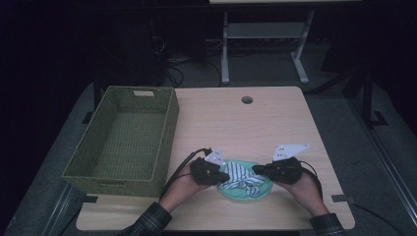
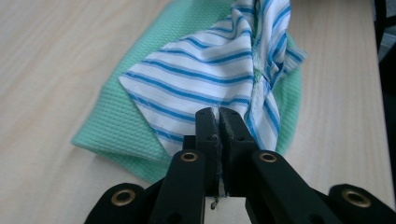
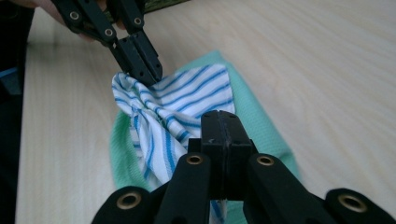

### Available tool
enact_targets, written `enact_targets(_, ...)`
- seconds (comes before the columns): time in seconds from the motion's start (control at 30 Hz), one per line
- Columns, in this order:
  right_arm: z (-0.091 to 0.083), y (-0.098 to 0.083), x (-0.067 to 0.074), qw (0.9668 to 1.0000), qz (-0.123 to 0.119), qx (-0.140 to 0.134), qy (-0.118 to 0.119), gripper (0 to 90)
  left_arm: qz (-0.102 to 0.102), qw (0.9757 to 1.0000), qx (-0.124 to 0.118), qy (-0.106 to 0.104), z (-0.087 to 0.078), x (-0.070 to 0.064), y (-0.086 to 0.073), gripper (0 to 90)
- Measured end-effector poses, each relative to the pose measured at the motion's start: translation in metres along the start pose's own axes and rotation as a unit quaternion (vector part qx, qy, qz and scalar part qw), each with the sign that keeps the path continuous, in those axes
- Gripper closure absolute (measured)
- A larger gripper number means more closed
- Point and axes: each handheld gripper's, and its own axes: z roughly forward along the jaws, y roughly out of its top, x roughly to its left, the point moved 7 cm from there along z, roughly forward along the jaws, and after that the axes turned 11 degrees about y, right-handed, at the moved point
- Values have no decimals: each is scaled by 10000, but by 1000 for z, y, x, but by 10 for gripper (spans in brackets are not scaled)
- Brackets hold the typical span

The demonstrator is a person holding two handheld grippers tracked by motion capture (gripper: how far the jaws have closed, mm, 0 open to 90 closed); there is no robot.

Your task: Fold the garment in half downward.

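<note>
With both the left gripper (image 2: 218, 116) and right gripper (image 3: 223, 122) jaws clamped on the striped cloth (image 2: 210, 77) atop the green cloth (image 2: 116, 126), lifting may drag that one along or slip a thin edge free.

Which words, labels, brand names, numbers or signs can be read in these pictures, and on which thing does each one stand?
None can be read.
The striped cloth shows blue and white stripes, no print.
The green cloth under it is plain.
The woven basket has a pale tag on its far rim, too small to read.
The table shows bare wood grain.
The left gripper and right gripper carry no marking.
</note>
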Motion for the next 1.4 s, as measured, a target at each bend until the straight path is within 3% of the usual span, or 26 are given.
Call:
enact_targets(0.27, 1, -20, 15, 9996, 6, 242, 115, 894, 220, 9996, 153, -103, 5, -19, -6, 826)
enact_targets(0.4, 2, -32, 21, 9992, 57, 340, 223, 894, 238, 9992, 329, -32, 11, -26, -11, 814)
enact_targets(0.53, -2, -37, 27, 9993, 26, 323, 159, 895, 316, 9987, 406, 14, 15, -26, -12, 817)
enact_targets(0.67, -3, -41, 34, 9992, 35, 252, 316, 895, 297, 9985, 451, 55, 17, -26, -14, 821)
enact_targets(0.8, 10, -52, 38, 9976, 62, 523, 455, 898, 357, 9978, 513, 222, 17, -18, -16, 825)
enact_targets(0.83, 13, -52, 38, 9974, 59, 518, 500, 898, 301, 9979, 509, 275, 16, -15, -17, 826)
enact_targets(0.87, 15, -51, 39, 9973, 52, 506, 536, 898, 410, 9969, 589, 314, 15, -11, -18, 825)
enact_targets(0.9, 16, -50, 40, 9972, 28, 516, 535, 898, 378, 9971, 572, 339, 14, -9, -18, 825)
enact_targets(1.0, 15, -45, 42, 9974, -4, 437, 566, 897, 284, 9978, 528, 275, 7, -6, -16, 816)
enact_targets(1.13, 1, -34, 35, 9992, -1, 104, 376, 897, 206, 9990, 226, 320, -7, 0, 1, 808)
enact_targets(1.3, -4, -26, 12, 10000, 49, 54, 35, 898, 123, 9984, -17, 547, -14, 21, 26, 810)
enact_targets(1.4, -2, -23, 5, 9999, 59, 77, -48, 898, -67, 9982, -90, 596, -7, 32, 38, 816)
